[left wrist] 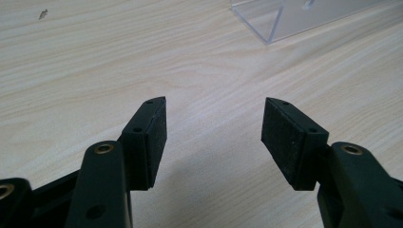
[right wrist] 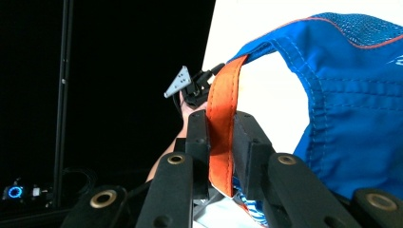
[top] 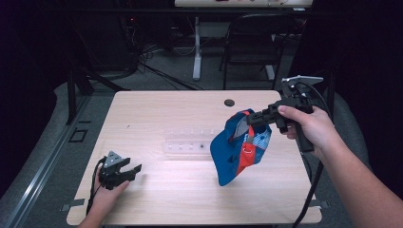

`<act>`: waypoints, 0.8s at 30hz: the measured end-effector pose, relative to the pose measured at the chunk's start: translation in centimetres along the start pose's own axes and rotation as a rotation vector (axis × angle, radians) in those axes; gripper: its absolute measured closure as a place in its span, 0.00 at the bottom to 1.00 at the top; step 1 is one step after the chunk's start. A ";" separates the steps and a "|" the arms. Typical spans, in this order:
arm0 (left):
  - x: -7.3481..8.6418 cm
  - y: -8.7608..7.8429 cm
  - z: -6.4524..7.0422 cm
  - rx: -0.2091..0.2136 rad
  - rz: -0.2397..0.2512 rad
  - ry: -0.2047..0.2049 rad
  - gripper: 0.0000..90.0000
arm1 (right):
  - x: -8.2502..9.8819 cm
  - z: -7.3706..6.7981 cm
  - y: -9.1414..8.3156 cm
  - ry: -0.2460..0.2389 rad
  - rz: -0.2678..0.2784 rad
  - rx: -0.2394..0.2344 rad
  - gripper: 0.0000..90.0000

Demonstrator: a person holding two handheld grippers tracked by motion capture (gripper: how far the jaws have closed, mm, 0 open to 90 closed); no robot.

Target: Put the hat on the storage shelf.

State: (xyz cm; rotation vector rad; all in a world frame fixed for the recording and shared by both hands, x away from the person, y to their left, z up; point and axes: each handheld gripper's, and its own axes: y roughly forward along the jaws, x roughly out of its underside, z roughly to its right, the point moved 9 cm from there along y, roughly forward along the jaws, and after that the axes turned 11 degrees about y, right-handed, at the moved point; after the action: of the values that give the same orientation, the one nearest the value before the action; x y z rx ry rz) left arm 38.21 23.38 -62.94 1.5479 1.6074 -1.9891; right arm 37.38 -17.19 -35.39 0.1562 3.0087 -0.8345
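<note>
Blue fabric pouch (top: 236, 149) with an orange strap (right wrist: 220, 137) hangs in the air above the light wooden worktop (top: 157, 114), toward its 3 o'clock side. The right tool (top: 252, 118) grips it from the 3 o'clock direction, held in a hand (top: 311, 128). In the right gripper view, the two black jaws are closed tight on the orange strap, and the blue cloth with mesh drapes away toward 2 o'clock. A clear acrylic rack (top: 187, 142) lies at the worktop's centre, just beside the hanging pouch at its 9 o'clock side. The left tool (top: 124, 172) rests near the worktop's 8 o'clock corner, well apart from the pouch. Its jaws stand wide open with nothing between them, just bare wood below.
</note>
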 end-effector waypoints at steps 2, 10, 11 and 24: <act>0.0 0.0 0.0 -0.001 -0.001 0.002 0.46 | -0.3 -0.3 0.0 0.002 0.007 -0.002 0.86; -0.1 0.0 0.4 0.010 -0.001 0.011 0.46 | -2.0 -1.3 -0.4 0.013 0.037 -0.005 0.86; -0.2 0.0 0.4 0.009 0.000 0.010 0.46 | -2.3 -1.4 -0.5 0.011 0.038 -0.002 0.86; -0.2 0.1 0.5 0.013 -0.002 0.010 0.46 | -6.7 -1.9 -1.8 0.062 0.141 -0.011 0.86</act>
State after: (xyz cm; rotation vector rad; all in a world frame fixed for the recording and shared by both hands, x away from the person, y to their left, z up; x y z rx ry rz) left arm 38.07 22.88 -62.95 1.5646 1.6031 -2.0002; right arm 43.84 -18.37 -32.54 0.3956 3.0152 -0.8147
